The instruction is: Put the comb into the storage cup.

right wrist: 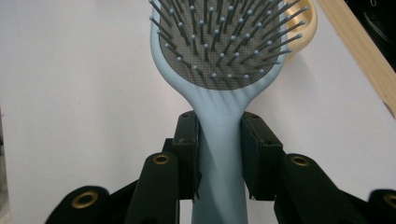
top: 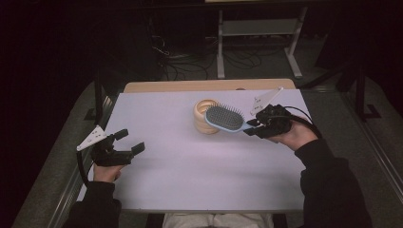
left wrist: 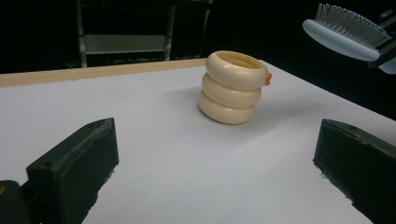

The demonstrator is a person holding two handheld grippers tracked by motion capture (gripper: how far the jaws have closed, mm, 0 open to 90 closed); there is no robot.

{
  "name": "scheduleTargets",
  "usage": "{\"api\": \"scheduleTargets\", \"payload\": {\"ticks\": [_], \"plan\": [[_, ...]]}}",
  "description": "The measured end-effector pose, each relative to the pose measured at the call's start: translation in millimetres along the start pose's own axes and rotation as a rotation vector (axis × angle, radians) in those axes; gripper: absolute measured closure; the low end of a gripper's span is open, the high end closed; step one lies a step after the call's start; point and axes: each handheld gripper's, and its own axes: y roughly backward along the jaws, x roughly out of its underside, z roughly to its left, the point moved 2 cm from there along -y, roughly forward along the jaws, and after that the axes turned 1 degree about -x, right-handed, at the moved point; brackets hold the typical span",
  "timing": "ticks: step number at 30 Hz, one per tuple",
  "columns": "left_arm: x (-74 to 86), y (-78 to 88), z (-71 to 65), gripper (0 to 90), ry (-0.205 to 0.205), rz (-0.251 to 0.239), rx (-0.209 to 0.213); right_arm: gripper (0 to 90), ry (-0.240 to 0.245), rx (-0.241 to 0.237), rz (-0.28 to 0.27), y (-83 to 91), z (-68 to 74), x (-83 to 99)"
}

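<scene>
Between right fingers (right wrist: 261,154) — hairbrush (right wrist: 219,84) handle

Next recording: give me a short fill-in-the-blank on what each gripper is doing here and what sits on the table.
1. The right gripper is shut on the brush's ____.
2. The brush's bristles face ____.
3. The cream holder looks like ____ stacked rings.
4. The left gripper is ____, with nothing between its jaws.

Missing words: handle; up; three; open

Looks like a lab or recording room I'm in: dark, white surface (top: 190,166), tangled cables on floor (top: 190,59) at top centre, metal rack frame (top: 259,28) behind.
</scene>
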Motion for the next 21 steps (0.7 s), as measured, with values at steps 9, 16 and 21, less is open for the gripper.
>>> {"api": "scheduleTargets", "payload": {"ticks": [9,16,21], "plan": [[-0.2,-0.7,0.6,0.0,-0.005,0.011,-0.006,68.0,0.001,0.003,-0.022,-2.3,-2.6,-11.2],[-8.8,1.5,-0.2,0.0,0.028,0.009,0.017,68.0,-0.009,0.013,-0.024,-4.8,-6.3,-15.5],[-11.5,-1.1,-0.4,0.0,0.035,0.024,0.028,67.9,-0.003,0.018,-0.018,-3.6,-6.3,-21.1]]}}
